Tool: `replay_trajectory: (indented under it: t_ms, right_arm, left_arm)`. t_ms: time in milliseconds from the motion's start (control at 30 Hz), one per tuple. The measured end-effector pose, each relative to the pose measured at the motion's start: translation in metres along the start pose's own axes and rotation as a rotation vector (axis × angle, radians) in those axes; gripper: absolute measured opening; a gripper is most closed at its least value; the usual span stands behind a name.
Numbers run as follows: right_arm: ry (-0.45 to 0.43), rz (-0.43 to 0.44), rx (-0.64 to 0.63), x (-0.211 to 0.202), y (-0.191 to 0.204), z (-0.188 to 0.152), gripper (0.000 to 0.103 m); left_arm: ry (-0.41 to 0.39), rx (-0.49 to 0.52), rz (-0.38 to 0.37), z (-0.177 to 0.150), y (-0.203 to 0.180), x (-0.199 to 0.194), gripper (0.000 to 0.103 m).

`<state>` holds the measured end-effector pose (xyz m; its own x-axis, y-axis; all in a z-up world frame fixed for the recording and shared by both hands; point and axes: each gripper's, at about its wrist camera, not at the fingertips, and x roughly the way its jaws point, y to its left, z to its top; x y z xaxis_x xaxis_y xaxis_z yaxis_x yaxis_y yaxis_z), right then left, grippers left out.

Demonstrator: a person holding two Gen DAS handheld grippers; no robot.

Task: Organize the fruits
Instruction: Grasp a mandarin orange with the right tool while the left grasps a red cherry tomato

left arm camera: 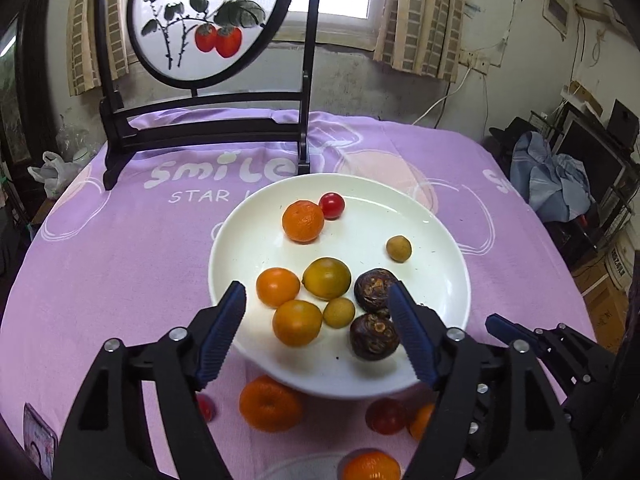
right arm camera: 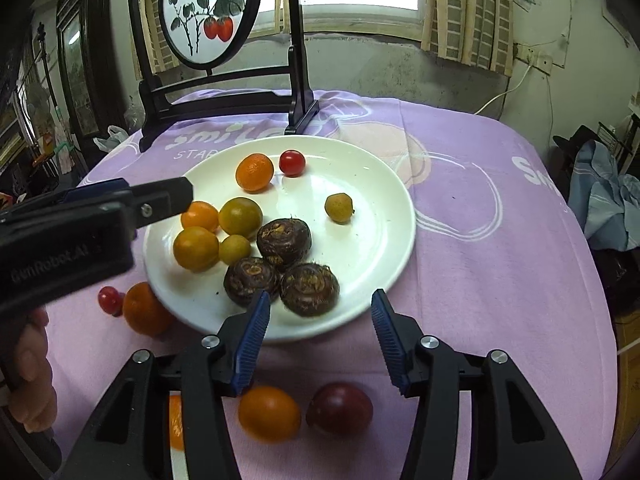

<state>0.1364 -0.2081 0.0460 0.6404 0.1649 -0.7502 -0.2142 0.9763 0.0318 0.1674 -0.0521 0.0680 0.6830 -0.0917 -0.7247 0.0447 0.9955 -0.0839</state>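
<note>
A white plate (left arm camera: 436, 216) (right arm camera: 384, 208) holds several oranges (left arm camera: 303, 221) (right arm camera: 254, 172), a cherry tomato (left arm camera: 331, 205) (right arm camera: 291, 163), small tan longans (left arm camera: 398, 248) (right arm camera: 339, 208) and dark water chestnuts (left arm camera: 374, 336) (right arm camera: 309, 289). My left gripper (left arm camera: 318, 304) is open and empty, hovering over the plate's near side; its body shows in the right wrist view (right arm camera: 120, 208). My right gripper (right arm camera: 320, 312) is open and empty just above the plate's near rim, close to the nearest chestnut; it also shows at the right of the left wrist view (left arm camera: 496, 322).
On the purple tablecloth (right arm camera: 500, 280) near the plate lie loose oranges (left arm camera: 270, 402) (right arm camera: 269, 413) (right arm camera: 145, 308), small tomatoes (right arm camera: 109, 300) (left arm camera: 385, 415) and a dark red fruit (right arm camera: 339, 408). A black framed round painting (left arm camera: 202, 20) stands at the table's back.
</note>
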Motion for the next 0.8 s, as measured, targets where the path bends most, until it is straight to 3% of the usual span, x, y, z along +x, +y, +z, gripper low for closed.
replay_trajectory:
  t_ms: [467, 800]
  right_arm:
    - [0.007, 0.049, 0.030, -0.053, 0.016, -0.062, 0.062]
    - [0.044, 0.074, 0.004, -0.066, 0.047, -0.101, 0.066]
  left_arm:
    - [0.014, -0.029, -0.006, -0.072, 0.032, -0.055, 0.087]
    - [0.061, -0.010, 0.005, -0.109, 0.051, -0.055, 0.090]
